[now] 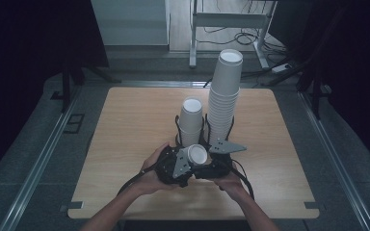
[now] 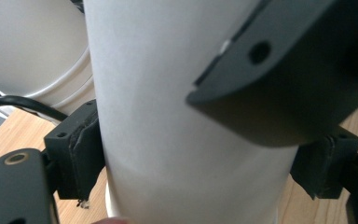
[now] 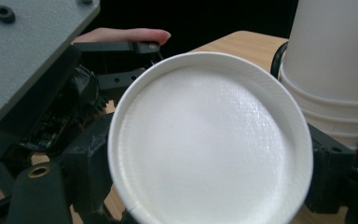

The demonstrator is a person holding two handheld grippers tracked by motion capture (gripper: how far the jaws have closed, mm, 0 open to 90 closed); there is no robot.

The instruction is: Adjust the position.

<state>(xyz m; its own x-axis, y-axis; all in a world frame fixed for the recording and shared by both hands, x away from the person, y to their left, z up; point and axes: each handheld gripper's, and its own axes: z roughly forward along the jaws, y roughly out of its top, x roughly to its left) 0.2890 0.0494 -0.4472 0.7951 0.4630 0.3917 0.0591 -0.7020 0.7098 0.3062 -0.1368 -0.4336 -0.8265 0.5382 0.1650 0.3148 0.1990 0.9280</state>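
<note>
Item: paper cups, white, three lots on a wooden bench (image 1: 125, 144).

Lot 1, tall stack (image 1: 225, 96): stands upright beyond the jaws of both grippers, bases up, well nested.

Lot 2, short stack (image 1: 191, 122): stands upright just beside the tall stack. The left gripper view looks straight at a white cup wall (image 2: 168, 116) set between its own two jaws, a black pad touching each side. Judged: left gripper (image 1: 189, 137) clenched on the short stack, steadying it.

Lot 3, single cup (image 1: 197, 154): lies tilted toward the camera in the high view, just beside the foot of the short stack. In the right gripper view its round flat base (image 3: 209, 144) faces the lens, with a jaw pressed to the wall on either side. Judged: right gripper (image 3: 205, 186) grasping the single cup.

Step in hand, judged: seating the single cup upside down on the short stack.

Handling notes:
- Grip lightly; thin paper walls dent and go oval, and an oval rim will not slide over the cup below.
- Turn the cup fully base-up and level its rim before lowering.
- Centre it above the top of the short stack, between the left jaws' line of hold.
- Keep clear of the tall stack alongside; a nudge could topple it.
- Release only once the cup sits square.
</note>
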